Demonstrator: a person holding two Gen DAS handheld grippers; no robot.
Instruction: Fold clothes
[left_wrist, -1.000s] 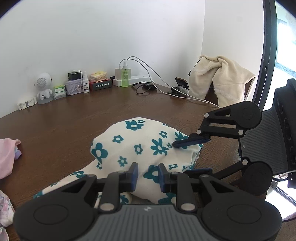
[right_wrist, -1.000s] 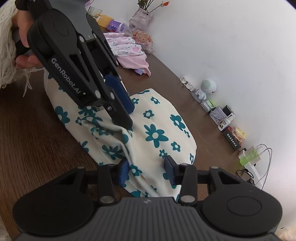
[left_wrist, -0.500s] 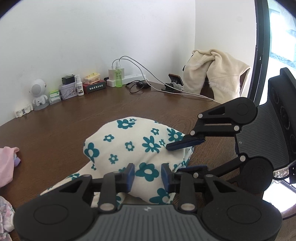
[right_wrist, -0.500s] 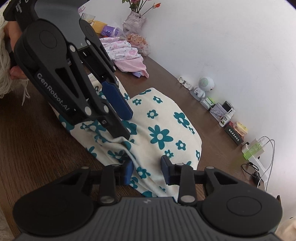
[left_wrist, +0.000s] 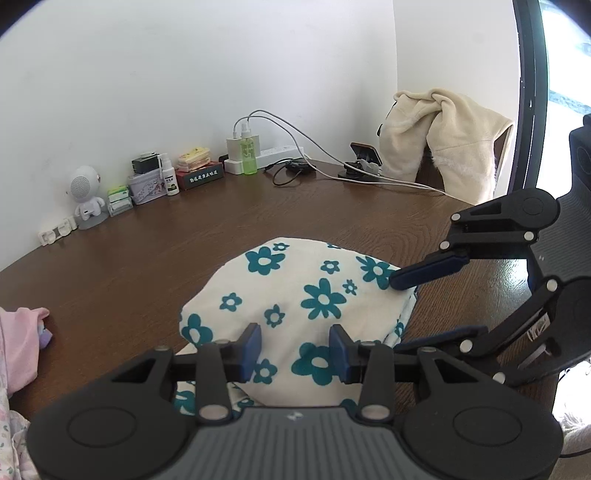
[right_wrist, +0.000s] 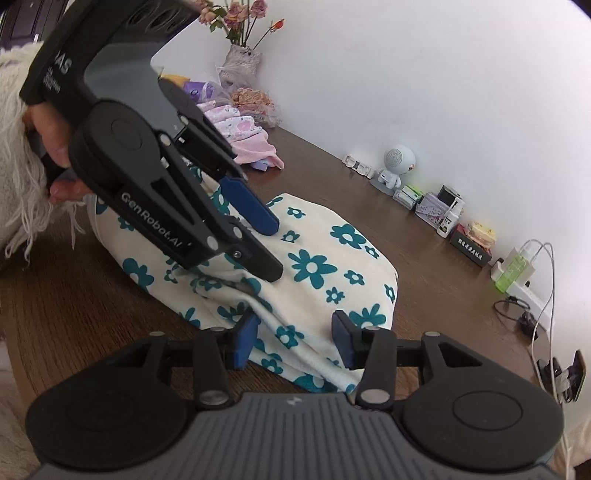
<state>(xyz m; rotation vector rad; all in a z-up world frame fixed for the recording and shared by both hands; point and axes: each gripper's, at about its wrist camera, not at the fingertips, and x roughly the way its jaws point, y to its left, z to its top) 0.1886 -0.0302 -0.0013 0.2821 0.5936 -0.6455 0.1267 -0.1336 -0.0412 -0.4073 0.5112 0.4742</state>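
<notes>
A cream cloth with teal flowers (left_wrist: 295, 295) is bunched up on the brown table (left_wrist: 147, 251). The left gripper (left_wrist: 294, 349) and right gripper (right_wrist: 291, 339) have just been opened partway above it; nothing is pinched.

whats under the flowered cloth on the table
The floral cloth lies bunched in folded layers on the brown wooden table; at its near edge only its own stacked layers show. Whether anything else sits beneath the mound cannot be seen, as the fabric covers it.
</notes>
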